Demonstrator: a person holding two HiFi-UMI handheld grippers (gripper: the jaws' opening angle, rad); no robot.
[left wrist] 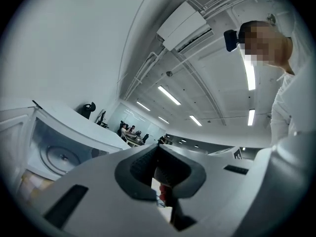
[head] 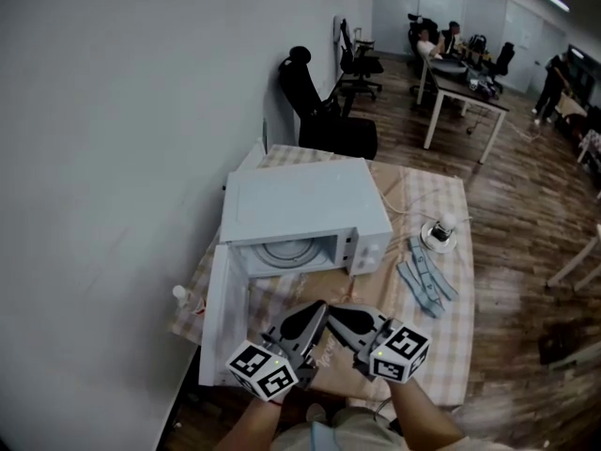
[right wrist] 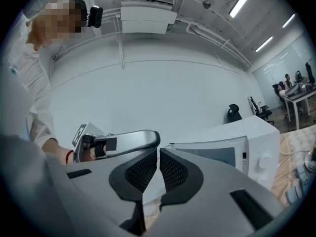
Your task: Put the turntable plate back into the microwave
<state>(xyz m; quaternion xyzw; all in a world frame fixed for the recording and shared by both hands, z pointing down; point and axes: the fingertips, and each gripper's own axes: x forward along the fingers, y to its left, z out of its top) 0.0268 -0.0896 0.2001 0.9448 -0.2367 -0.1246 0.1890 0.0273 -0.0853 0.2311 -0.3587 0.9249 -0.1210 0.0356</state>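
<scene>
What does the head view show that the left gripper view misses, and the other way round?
Only the head view: the checked tablecloth and grey-blue items right of the microwave. Only the left gripper view: the ceiling air conditioner, strip lights and the person's head camera. Both: the open microwave with the turntable plate inside.

White wall (head: pixel 113 111) meets wood-plank floor (head: pixel 526 205). Black chairs (head: pixel 319 111) (one tall-backed) and a desk (head: pixel 470 87) stand beyond, under strip lights (left wrist: pixel 169 95).
</scene>
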